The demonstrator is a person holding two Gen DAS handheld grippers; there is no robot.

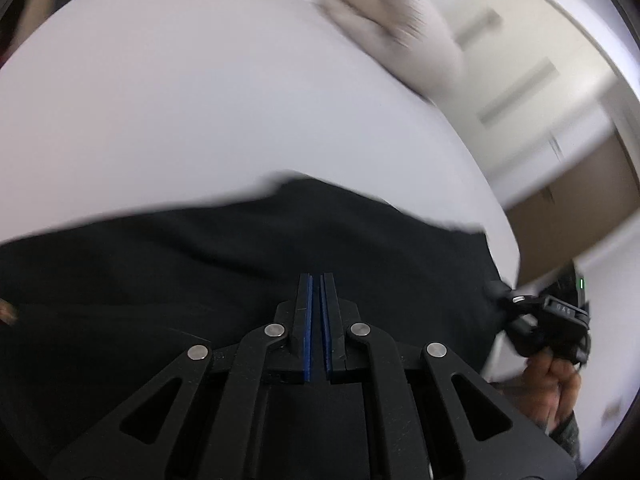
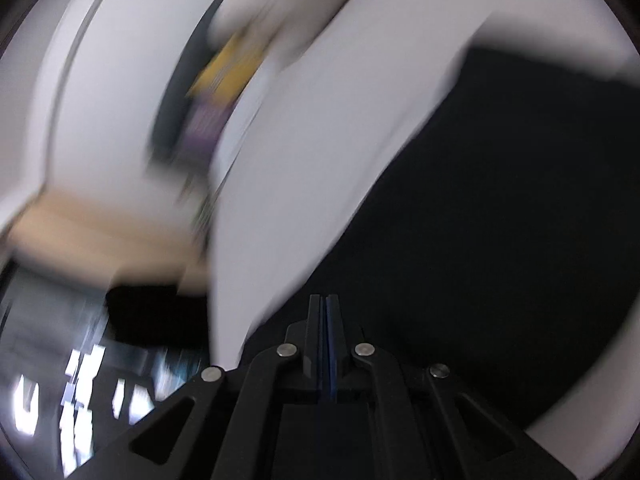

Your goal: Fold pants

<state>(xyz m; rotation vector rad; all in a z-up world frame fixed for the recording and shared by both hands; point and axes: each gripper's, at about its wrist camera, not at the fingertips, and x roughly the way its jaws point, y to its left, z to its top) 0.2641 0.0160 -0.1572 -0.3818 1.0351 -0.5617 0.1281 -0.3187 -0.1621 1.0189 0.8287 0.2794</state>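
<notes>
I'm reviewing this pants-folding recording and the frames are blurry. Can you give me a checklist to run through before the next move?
1. Left gripper closed: ok, jaws nearly together, thin gap.
2. Right gripper closed: ok, pads pressed together.
3. Black fabric pants pinched in either gripper: cannot tell, dark cloth hides the tips.
4. Pants on the white table surface: ok, though part reaches its right edge.
5. Beige cloth pile clear of the pants: ok, apart at the far side.
6. Views steady: not ok, right wrist heavily blurred.
</notes>
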